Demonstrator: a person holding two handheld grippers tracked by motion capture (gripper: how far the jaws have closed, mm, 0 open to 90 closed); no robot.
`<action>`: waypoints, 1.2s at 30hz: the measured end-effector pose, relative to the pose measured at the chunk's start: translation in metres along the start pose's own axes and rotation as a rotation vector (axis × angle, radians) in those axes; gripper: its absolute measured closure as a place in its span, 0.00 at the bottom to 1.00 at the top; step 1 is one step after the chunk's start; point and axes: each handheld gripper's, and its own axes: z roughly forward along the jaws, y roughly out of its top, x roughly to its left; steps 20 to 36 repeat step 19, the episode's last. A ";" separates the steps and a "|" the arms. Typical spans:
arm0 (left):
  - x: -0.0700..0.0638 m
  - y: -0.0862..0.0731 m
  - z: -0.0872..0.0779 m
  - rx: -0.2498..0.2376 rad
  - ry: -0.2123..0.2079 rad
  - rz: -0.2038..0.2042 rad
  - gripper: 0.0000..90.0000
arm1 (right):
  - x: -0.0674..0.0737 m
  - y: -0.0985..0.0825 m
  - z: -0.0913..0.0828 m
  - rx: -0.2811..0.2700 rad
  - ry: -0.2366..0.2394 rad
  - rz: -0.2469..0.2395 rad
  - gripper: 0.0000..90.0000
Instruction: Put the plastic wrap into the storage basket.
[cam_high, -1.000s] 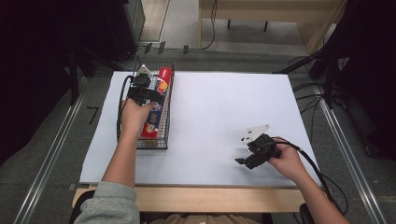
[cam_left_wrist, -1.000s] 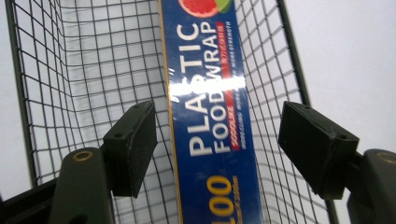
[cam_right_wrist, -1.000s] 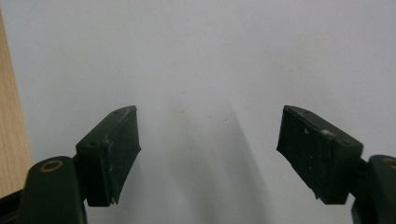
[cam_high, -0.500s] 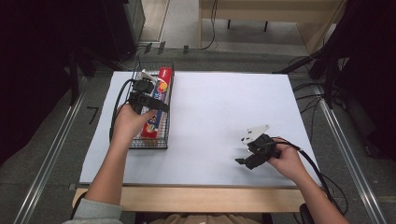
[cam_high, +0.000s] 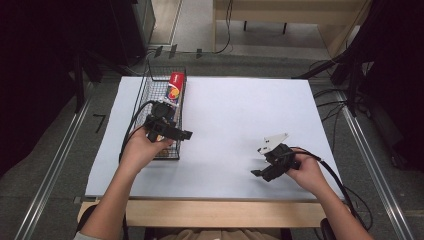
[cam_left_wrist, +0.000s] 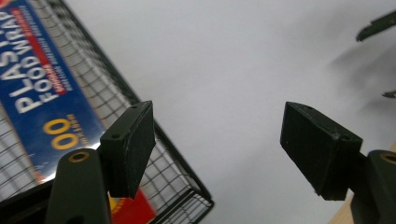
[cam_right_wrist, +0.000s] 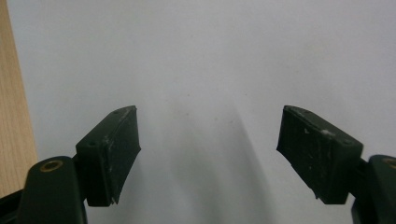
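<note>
A black wire basket stands at the left of the white table sheet. In it lies a long blue and red box of plastic food wrap, lengthwise. My left gripper hovers over the basket's near right corner with its jaws pointing right. In the left gripper view the left gripper is open; its jaws have just been opening with nothing between them. The food wrap box and the basket's corner lie below. My right gripper rests at the near right, and the right gripper is open and empty.
The table's wooden front edge runs along the near side and shows as the wooden edge in the right gripper view. Cables trail from the grippers. Dark equipment and metal rails flank the table.
My left hand has drawn back along the basket from its far end to its near end, and its jaws now point right. The food wrap box's far end is uncovered. The right hand has not moved.
</note>
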 end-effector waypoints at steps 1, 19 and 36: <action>-0.003 -0.002 0.002 0.004 -0.007 0.010 0.30 | 0.000 0.000 0.000 0.001 0.002 0.000 0.24; -0.052 -0.027 0.039 0.026 -0.138 0.234 0.28 | 0.001 -0.001 0.004 0.019 0.025 -0.003 0.24; -0.052 -0.027 0.039 0.026 -0.138 0.234 0.28 | 0.001 -0.001 0.004 0.019 0.025 -0.003 0.24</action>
